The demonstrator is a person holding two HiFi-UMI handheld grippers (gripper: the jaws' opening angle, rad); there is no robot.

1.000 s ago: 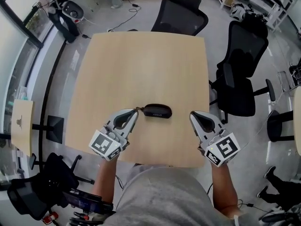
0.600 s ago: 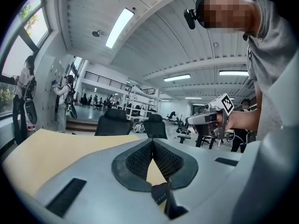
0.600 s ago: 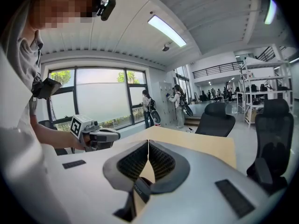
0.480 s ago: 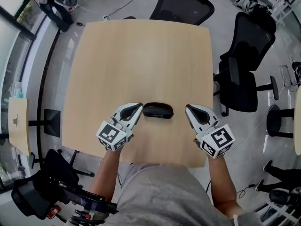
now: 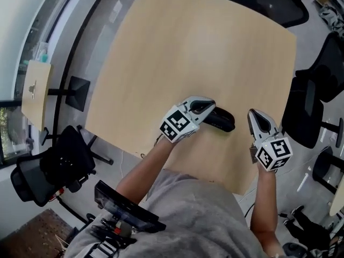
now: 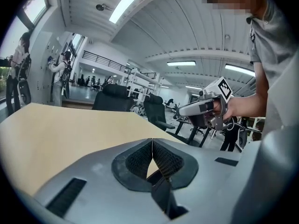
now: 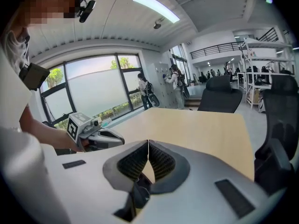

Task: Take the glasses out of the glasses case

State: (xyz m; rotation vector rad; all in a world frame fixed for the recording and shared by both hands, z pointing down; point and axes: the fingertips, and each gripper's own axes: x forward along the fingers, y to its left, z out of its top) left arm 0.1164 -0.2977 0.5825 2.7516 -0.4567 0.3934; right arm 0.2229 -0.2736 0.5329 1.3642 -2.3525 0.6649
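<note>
A black, closed glasses case [image 5: 222,121] lies on the tan table [image 5: 177,52] near its front edge. In the head view my left gripper [image 5: 210,105] is shut and overlaps the case's left end, hiding that part; I cannot tell whether they touch. My right gripper [image 5: 253,115] is shut and empty, a short way to the right of the case. In the left gripper view the pads [image 6: 140,158] meet with nothing between them, and the right gripper [image 6: 202,109] shows beyond. The right gripper view shows closed pads [image 7: 160,161] and the left gripper [image 7: 96,133]; the case is hidden in both.
Black office chairs [image 5: 307,110] stand off the table's right side, and another chair [image 5: 60,168] is at the lower left. A small side table [image 5: 34,85] stands at the left. People [image 7: 144,90] stand far off by the windows.
Both grippers have come down toward the table and closer to the case. The left one now overlaps the case's left end. The head view has swung, so the table sits skewed.
</note>
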